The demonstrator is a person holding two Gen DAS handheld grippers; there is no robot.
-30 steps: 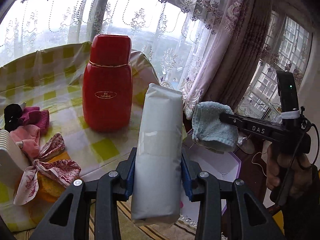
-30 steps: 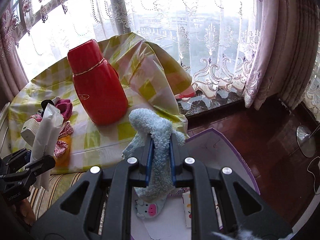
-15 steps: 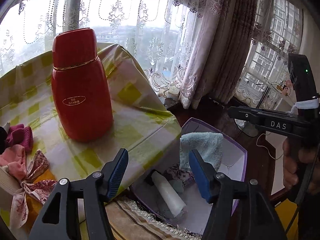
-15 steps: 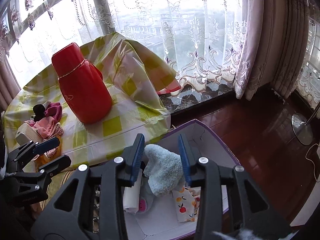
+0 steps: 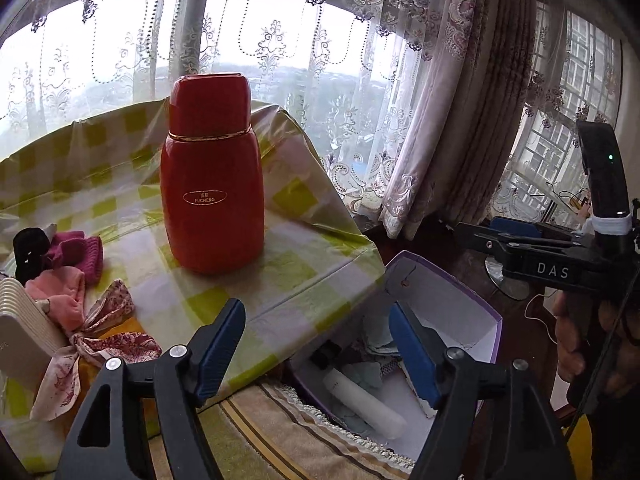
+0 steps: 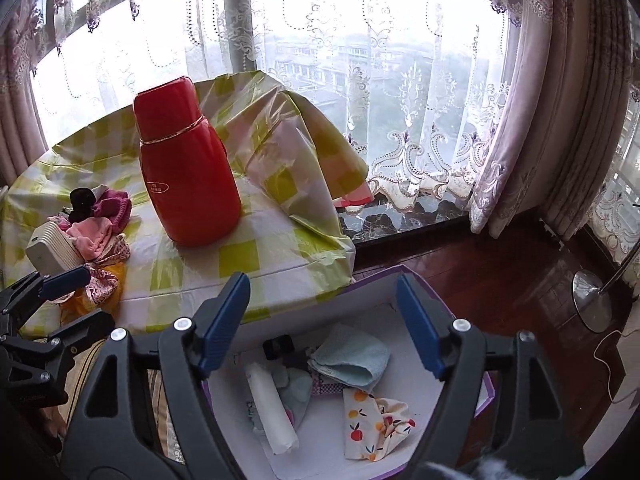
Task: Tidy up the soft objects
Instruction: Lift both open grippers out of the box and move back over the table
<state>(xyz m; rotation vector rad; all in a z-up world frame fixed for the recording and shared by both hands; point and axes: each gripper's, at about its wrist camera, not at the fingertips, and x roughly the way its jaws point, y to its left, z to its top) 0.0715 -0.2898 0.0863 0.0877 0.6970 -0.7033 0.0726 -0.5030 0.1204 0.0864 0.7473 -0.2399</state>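
Note:
A purple-edged white box (image 6: 372,304) (image 5: 448,292) stands on the floor beside the table. In it lie a white tissue pack (image 6: 272,412) (image 5: 366,404), a light blue towel (image 6: 352,360) and a fruit-print cloth (image 6: 374,420). My left gripper (image 5: 318,340) is open and empty above the table edge and box. My right gripper (image 6: 322,320) is open and empty above the box. On the table lie pink socks (image 5: 64,296), a magenta knit piece (image 5: 80,250) and a floral bow (image 5: 104,332).
A tall red thermos (image 5: 212,172) (image 6: 184,164) stands mid-table on the yellow checked cloth (image 5: 296,264). A white ribbed device (image 5: 20,332) sits at the left edge. A black clip (image 5: 28,244) lies by the socks. Curtains and a lamp base (image 6: 596,300) are to the right.
My left gripper opened and dropped the white tissue pack into the box. My right gripper opened and released the blue towel into the box. Both have lifted slightly.

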